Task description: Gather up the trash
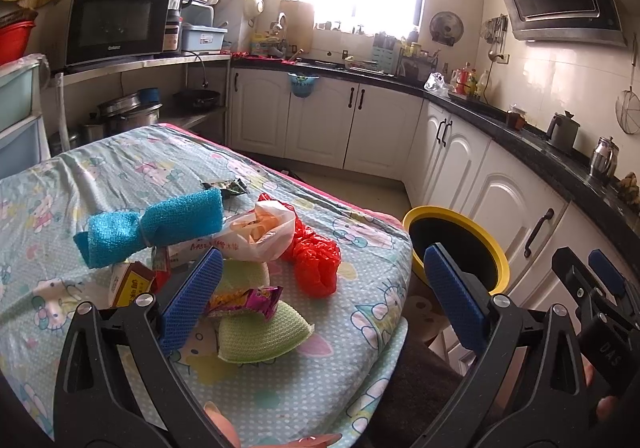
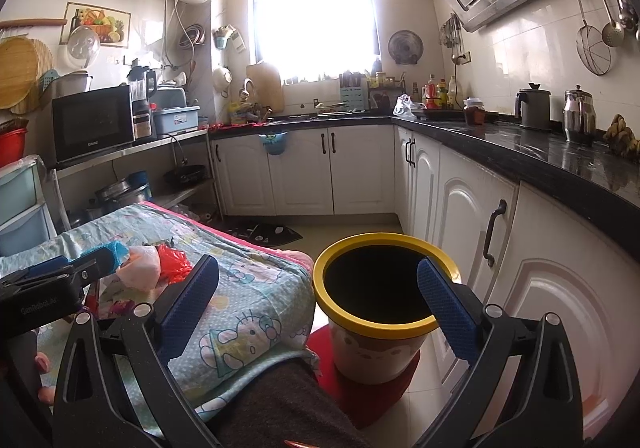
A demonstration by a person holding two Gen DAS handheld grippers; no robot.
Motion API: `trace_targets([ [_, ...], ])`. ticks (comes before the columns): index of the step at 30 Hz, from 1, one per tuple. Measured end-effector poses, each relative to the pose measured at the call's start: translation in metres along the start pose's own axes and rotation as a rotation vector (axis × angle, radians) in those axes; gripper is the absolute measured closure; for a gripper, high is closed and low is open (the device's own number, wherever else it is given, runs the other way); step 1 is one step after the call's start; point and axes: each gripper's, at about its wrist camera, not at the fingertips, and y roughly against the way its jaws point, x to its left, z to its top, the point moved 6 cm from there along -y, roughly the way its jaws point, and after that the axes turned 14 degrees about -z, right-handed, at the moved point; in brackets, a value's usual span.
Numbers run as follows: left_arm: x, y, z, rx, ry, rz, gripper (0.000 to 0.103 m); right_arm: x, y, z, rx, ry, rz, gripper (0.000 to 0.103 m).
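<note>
Blue-padded left tool (image 1: 320,280) and right tool (image 2: 318,284) gape, nothing between.

Yellow-rimmed bin (image 2: 376,324), red bag (image 1: 316,264), blue sponge (image 1: 152,226), cartoon-cat tablecloth (image 1: 120,167)

One yellow-rimmed bin (image 2: 376,322), two green scrub pads (image 1: 260,332), one blue sponge cloth (image 1: 152,226), one red bag (image 1: 316,260)
</note>
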Motion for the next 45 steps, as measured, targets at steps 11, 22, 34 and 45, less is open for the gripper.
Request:
trace_targets([
  [11, 0.002, 0.002, 0.004, 0.000, 0.002, 0.002, 0.010, 0.001, 0.000, 0.000, 0.001, 0.000, 0.001, 0.006],
  [22, 0.006, 0.002, 0.005, -0.004, 0.009, 0.011, 0.010, 0.008, -0.002, -0.001, 0.008, 0.014, 0.014, 0.006],
  [34, 0.041, 0.012, 0.012, -0.049, 0.048, 0.074, 0.010, 0.036, -0.009, 0.001, 0.023, 0.083, 0.099, 0.006],
  [45, 0.101, 0.042, 0.028, -0.127, 0.160, 0.183, 0.010, 0.090, -0.019, 0.017, 0.040, 0.119, 0.238, 0.006],
])
